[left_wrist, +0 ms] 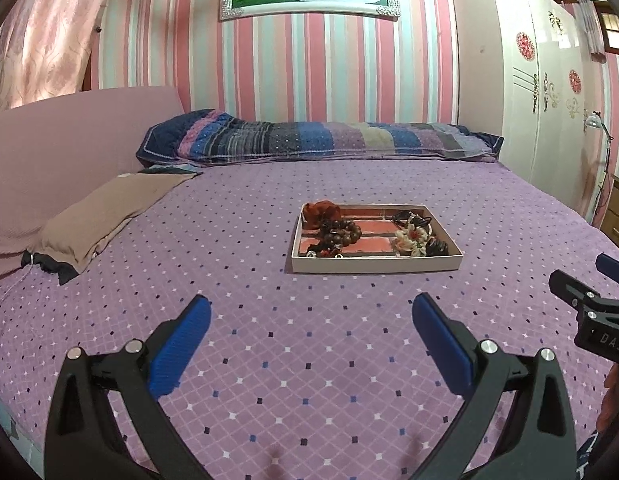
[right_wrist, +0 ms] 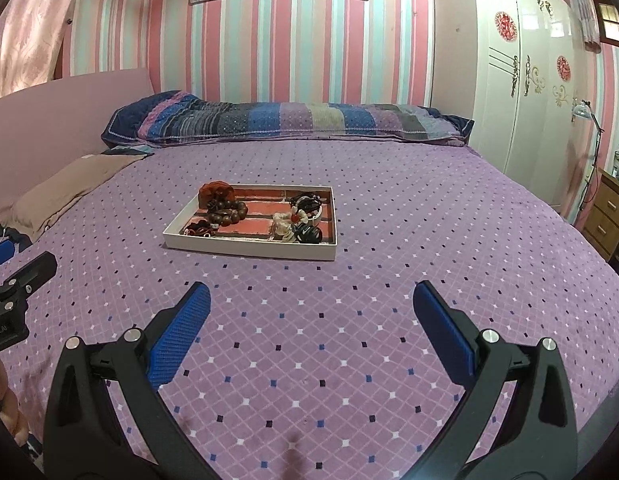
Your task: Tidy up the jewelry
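A shallow white tray (left_wrist: pixel 373 267) with a red brick-patterned floor lies on the purple bedspread, and also shows in the right wrist view (right_wrist: pixel 249 250). In it are a brown bead bracelet (left_wrist: pixel 343 232) (right_wrist: pixel 229 211), a red-brown cloth piece (left_wrist: pixel 321 213) (right_wrist: pixel 215 192), a cream flower hair tie (left_wrist: pixel 409 238) (right_wrist: pixel 285 224), black hair ties (left_wrist: pixel 413 218) (right_wrist: pixel 305 202) and small dark pieces (left_wrist: pixel 437 247) (right_wrist: pixel 309 234). My left gripper (left_wrist: pixel 311 312) is open and empty, short of the tray. My right gripper (right_wrist: pixel 311 300) is open and empty, short of the tray and to its right.
A striped pillow (left_wrist: pixel 317 136) lies along the far wall. A tan cushion (left_wrist: pixel 105 216) lies at the left. A white wardrobe (left_wrist: pixel 529 80) and a wooden drawer unit (right_wrist: pixel 607 212) stand at the right. The bed's front edge is close under the grippers.
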`<state>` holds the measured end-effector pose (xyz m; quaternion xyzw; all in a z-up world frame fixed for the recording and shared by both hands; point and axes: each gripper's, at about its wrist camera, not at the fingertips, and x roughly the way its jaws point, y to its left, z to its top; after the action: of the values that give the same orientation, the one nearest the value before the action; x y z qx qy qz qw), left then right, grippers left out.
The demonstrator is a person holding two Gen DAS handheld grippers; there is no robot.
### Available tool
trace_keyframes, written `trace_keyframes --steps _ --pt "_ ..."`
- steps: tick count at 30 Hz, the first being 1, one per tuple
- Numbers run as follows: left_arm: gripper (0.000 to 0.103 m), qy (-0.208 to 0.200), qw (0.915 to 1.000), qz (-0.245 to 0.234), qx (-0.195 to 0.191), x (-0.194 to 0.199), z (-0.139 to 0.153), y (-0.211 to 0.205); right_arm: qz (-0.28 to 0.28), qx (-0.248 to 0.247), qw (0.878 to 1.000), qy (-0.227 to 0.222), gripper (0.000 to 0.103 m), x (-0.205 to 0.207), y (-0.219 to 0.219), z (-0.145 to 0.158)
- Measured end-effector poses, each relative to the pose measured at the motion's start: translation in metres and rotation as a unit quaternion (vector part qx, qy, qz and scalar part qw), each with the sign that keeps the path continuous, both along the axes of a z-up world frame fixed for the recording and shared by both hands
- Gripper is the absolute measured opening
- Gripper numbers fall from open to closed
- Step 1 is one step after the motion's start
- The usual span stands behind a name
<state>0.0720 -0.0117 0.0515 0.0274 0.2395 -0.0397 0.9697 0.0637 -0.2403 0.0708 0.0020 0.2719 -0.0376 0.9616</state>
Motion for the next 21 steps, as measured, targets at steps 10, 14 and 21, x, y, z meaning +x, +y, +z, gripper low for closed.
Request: trace_keyframes --steps 10,14,21 --pt "0.099 0.007 1.0000 -0.001 -0.006 0.0014 -0.0029 0.0026 -0.003 -0.004 1.000 -0.001 0.099 0.0002 0.0001 0.0016" --pt "0.099 0.002 1.0000 -0.002 0.002 0.0013 -0.0020 0.0003 -0.003 -0.003 1.000 0.001 0.099 0.0014 -0.0004 0.0002" --pt "0.099 0.002 0.9998 -0.010 0.014 0.0016 -0.0049 -0.0048 -0.004 -0.003 1.000 0.003 0.099 0.0034 0.0009 -0.0016"
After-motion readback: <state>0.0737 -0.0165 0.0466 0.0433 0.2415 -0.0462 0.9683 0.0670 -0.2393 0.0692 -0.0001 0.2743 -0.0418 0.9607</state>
